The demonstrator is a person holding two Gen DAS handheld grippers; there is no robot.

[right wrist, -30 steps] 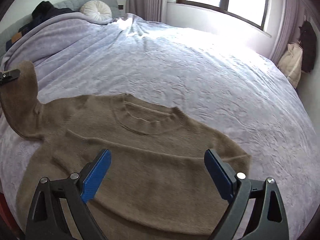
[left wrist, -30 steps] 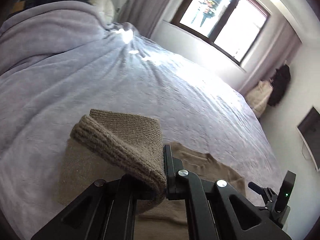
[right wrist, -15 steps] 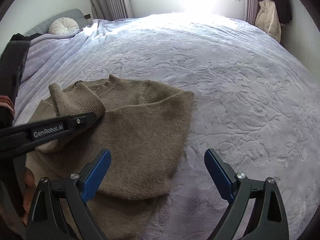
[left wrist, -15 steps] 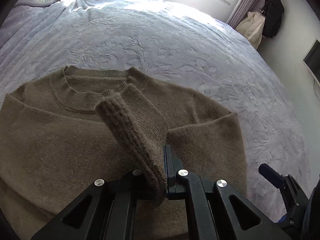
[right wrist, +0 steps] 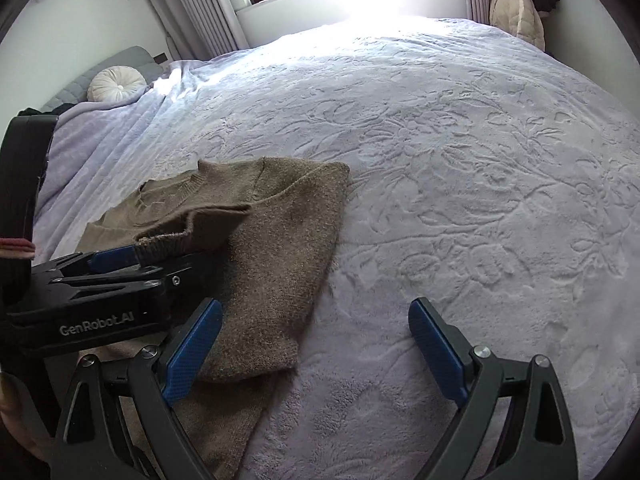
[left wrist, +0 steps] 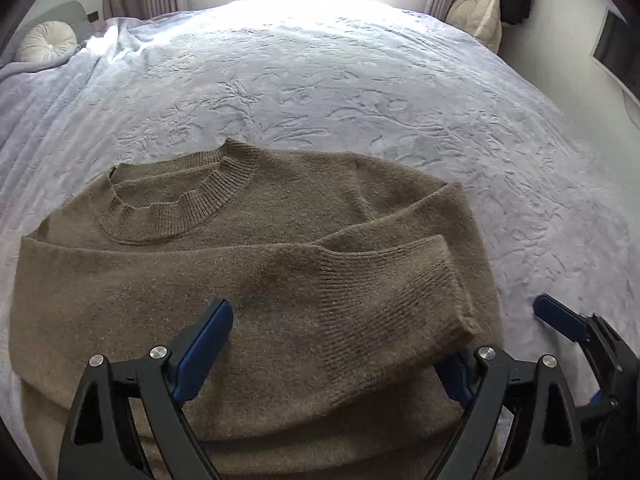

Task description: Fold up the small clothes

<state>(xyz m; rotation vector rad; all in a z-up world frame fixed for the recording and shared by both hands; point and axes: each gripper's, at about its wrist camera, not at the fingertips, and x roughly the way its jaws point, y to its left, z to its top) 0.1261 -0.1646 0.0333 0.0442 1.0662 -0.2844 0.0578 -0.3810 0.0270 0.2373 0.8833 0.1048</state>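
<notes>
Left claw [left wrist: 332, 344], jaws just opened, straddles the brown knit sweater's [left wrist: 168, 280] released cuff; right claw [right wrist: 316, 344] gapes, empty.

The sweater [left wrist: 224, 264] is laid flat on the bedspread [left wrist: 360, 92], with its collar [left wrist: 176, 200] toward 11 o'clock in the left wrist view. One sleeve [left wrist: 384, 292] is folded across the body, its cuff lying at 4 o'clock from the collar. A round cushion [left wrist: 46, 42] is seen far off at 10 o'clock, and a hanging jacket [right wrist: 516, 4] at 1 o'clock beyond the bed.
</notes>
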